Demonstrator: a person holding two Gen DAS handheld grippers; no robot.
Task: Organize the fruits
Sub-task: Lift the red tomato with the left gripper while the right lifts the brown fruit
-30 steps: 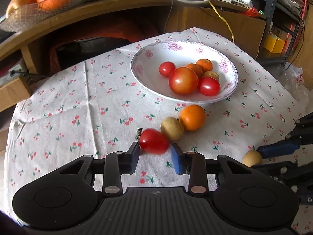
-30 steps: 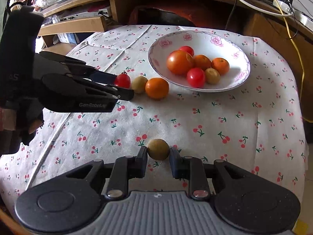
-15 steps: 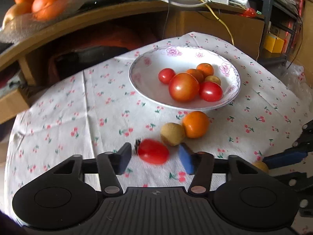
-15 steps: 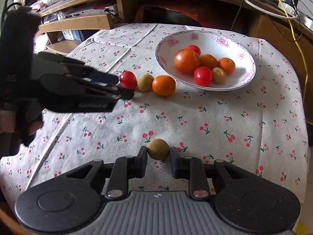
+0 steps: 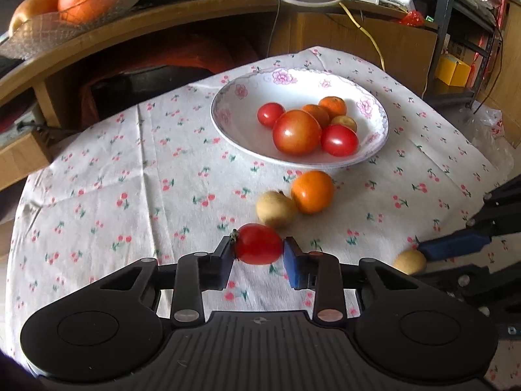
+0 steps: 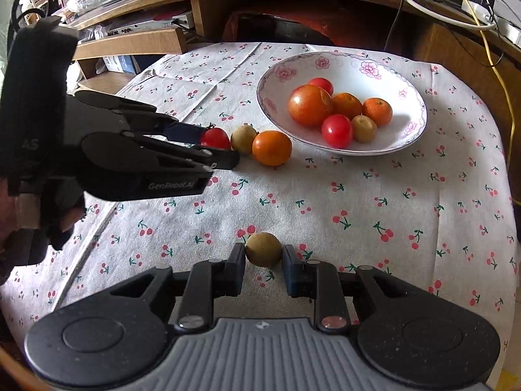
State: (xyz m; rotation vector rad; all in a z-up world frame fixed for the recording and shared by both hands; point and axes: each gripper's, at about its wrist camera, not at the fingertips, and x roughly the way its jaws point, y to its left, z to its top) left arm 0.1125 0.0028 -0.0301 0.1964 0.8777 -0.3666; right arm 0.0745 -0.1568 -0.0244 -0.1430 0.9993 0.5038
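Cherry-print tablecloth (image 5: pixel 136 169): left gripper (image 5: pixel 259 254) jaws just closed on red tomato (image 5: pixel 259 243).

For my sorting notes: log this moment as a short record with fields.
left hand-held gripper: jaws just closed onto the small red tomato
right hand-held gripper: shut on the small round tan fruit
white floral-rimmed bowl: six fruits inside
loose on the cherry-print tablecloth: one orange mandarin touching one tan fruit
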